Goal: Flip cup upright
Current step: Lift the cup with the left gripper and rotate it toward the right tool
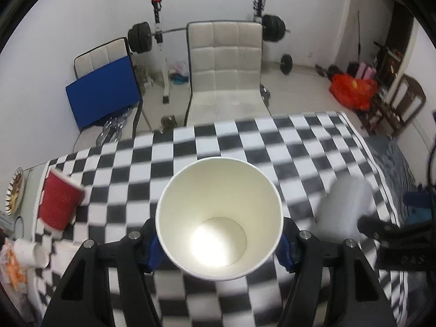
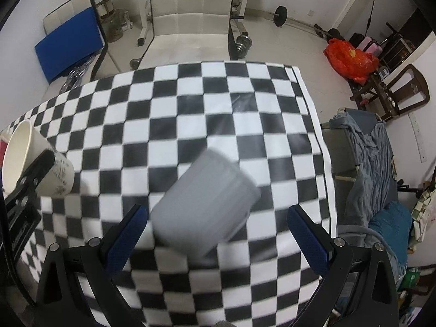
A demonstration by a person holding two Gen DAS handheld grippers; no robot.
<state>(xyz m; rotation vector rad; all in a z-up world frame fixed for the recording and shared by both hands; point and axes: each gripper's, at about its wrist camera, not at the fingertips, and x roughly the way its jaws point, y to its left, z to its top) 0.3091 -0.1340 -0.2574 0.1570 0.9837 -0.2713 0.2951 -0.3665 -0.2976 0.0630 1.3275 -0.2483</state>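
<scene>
My left gripper (image 1: 219, 248) is shut on a white paper cup (image 1: 219, 218) and holds it tilted, its open mouth facing my camera, above the checkered tablecloth (image 1: 245, 141). The same cup (image 2: 32, 163) shows at the far left of the right wrist view, clamped by a black finger. A grey plastic cup (image 2: 204, 204) lies blurred on the cloth between the fingers of my open right gripper (image 2: 215, 234), without touching them. It also shows as a pale blur in the left wrist view (image 1: 346, 204).
A red ribbed cup (image 1: 58, 204) lies on its side at the table's left. A white mug (image 1: 32, 253) and a plate (image 1: 15, 190) sit past the left edge. White chairs (image 1: 224, 65), barbells and an orange bag (image 1: 353, 90) stand behind the table.
</scene>
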